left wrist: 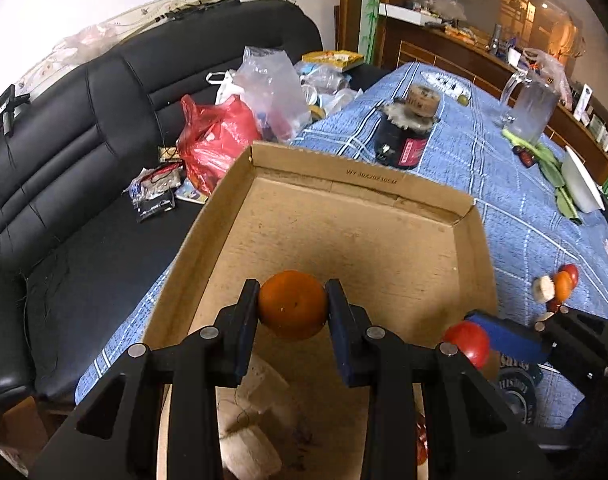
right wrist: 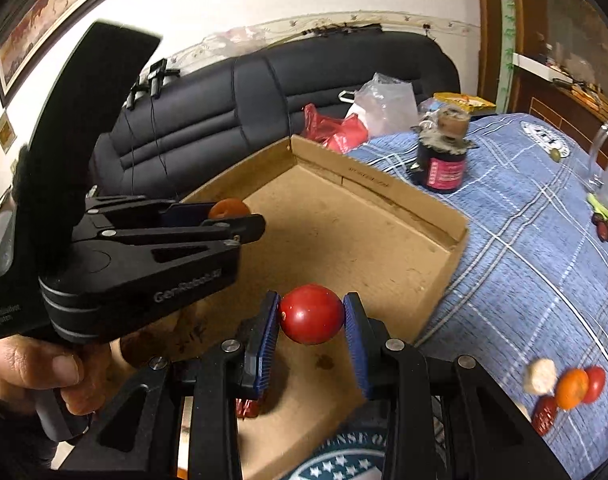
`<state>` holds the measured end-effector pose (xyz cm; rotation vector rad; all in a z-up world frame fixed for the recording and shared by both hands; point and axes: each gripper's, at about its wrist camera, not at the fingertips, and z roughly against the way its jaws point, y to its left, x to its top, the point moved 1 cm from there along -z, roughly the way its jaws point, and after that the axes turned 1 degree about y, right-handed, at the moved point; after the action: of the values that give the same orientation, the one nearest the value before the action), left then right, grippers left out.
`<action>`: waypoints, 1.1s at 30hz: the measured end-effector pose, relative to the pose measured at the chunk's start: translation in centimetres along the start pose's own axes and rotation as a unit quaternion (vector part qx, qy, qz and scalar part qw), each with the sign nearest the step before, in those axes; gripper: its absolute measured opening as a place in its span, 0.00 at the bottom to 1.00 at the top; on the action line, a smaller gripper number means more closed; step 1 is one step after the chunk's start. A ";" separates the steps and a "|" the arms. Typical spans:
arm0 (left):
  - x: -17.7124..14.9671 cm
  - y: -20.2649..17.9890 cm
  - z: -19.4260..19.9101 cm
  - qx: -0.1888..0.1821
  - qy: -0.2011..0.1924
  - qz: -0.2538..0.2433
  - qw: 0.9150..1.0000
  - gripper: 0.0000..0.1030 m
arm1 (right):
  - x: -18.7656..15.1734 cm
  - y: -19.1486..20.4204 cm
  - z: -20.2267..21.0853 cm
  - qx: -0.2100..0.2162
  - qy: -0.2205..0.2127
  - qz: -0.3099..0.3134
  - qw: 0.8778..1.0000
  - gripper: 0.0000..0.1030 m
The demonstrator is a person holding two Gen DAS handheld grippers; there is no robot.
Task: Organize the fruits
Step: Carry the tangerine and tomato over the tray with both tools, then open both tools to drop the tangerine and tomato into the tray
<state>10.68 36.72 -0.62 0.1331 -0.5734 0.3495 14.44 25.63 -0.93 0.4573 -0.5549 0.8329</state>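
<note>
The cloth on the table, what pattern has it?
Blue cloth with white checked lines, clearest in the right wrist view.

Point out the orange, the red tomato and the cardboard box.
orange (left wrist: 292,305), left wrist view, middle of its front skin.
red tomato (right wrist: 311,314), right wrist view, centre of its face.
cardboard box (left wrist: 360,178), left wrist view, far wall.

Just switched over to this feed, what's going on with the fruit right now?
The left gripper is shut on an orange and the right gripper is shut on a red tomato, both held over the open cardboard box. More fruit still sits in a small cluster on the blue cloth beside the box.
</note>
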 end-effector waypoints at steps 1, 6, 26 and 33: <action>0.0 -0.1 -0.3 0.001 0.004 -0.002 1.000 0.30 | 0.0 0.1 -0.5 -0.001 0.005 0.003 1.000 0.31; -0.1 -0.3 -1.3 -0.003 0.024 -0.006 1.000 0.30 | -0.4 0.3 -2.1 -0.004 0.023 0.012 1.000 0.31; -0.9 -0.5 0.4 0.008 0.024 0.001 1.000 0.42 | -1.8 0.3 1.4 -0.010 0.008 0.019 1.000 0.43; -2.4 -1.9 4.1 0.005 -0.028 -0.006 1.000 0.47 | -3.6 -0.8 5.1 -0.014 -0.018 -0.002 1.000 0.43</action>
<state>7.37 33.36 1.45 0.1558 -0.6251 0.3371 11.66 20.15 0.61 0.4489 -0.5971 0.8131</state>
